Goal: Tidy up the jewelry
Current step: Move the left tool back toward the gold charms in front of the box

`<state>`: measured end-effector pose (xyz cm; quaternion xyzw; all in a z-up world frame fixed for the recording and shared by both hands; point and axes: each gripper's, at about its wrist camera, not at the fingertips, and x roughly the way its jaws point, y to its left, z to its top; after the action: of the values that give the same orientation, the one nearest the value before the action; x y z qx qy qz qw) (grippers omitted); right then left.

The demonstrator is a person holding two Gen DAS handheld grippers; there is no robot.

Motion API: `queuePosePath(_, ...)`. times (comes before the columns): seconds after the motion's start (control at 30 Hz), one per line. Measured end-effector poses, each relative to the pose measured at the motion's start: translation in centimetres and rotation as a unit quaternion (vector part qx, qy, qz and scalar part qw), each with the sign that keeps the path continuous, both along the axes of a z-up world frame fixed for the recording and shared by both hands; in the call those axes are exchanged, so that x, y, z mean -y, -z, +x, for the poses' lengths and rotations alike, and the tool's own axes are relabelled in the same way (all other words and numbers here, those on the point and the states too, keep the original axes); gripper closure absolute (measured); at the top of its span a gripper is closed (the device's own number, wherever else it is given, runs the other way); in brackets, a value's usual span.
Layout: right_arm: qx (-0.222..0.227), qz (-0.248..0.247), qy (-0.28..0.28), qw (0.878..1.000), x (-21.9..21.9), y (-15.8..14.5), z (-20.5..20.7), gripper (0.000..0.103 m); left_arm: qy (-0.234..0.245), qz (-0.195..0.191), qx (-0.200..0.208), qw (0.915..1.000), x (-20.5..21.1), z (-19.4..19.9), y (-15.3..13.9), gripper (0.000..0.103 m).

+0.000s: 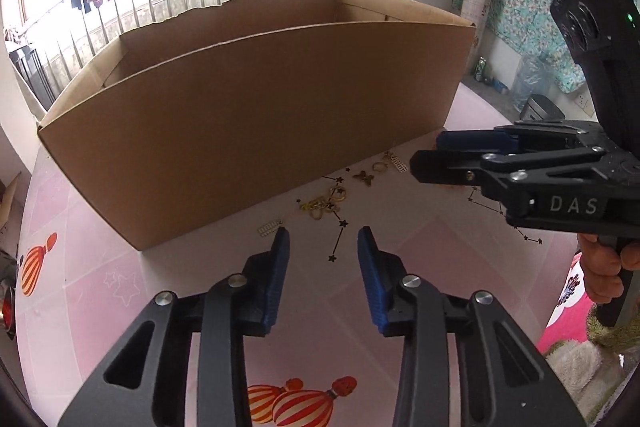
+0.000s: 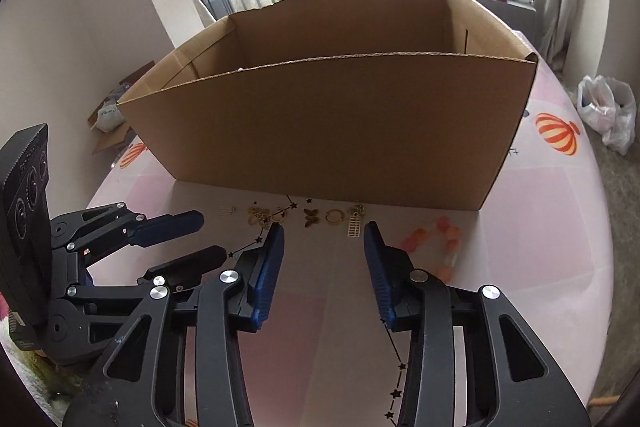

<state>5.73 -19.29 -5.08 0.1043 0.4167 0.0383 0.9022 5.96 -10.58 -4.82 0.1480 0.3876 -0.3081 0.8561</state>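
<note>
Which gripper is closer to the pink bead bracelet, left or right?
Right, probably. In its own view the right gripper has the bracelet lying just beside its right finger. The left gripper sits far across, nearer the gold charms. Both are open and empty.

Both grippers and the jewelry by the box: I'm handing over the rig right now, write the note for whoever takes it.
Left gripper: fingers apart, nothing between them, poised above the pink patterned tablecloth.
Right gripper: fingers apart, nothing held, just short of the jewelry.
Things: small gold-coloured jewelry pieces lie in a row in front of the open brown cardboard box: a butterfly charm, a round ring, a ladder-shaped earring and a tangled cluster. A pink and orange bead bracelet lies to the right.
Done: nothing picked up yet.
Left: every piece is still to be picked up.
</note>
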Motion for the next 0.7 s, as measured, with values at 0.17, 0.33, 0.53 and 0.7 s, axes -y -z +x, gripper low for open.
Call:
queuePosePath(0.17,-0.018,0.005,0.004,1.000,0.2,0.8,1.4,0.079,0.009,0.011,0.002,0.9999,0.9,0.1,0.7,0.076)
queuePosePath(0.33,-0.030,0.007,0.014,0.999,0.5,1.4,2.2,0.083,0.000,0.014,0.008,0.9999,0.8,0.8,0.5,0.079)
queuePosePath(0.53,-0.040,0.003,0.026,0.999,0.7,2.1,2.5,0.085,-0.005,0.008,-0.003,0.9999,1.4,2.2,0.6,0.080)
queuePosePath(0.7,-0.036,0.007,0.030,0.999,0.8,2.2,2.6,0.085,-0.006,0.009,-0.016,0.9998,1.8,3.0,1.0,0.080)
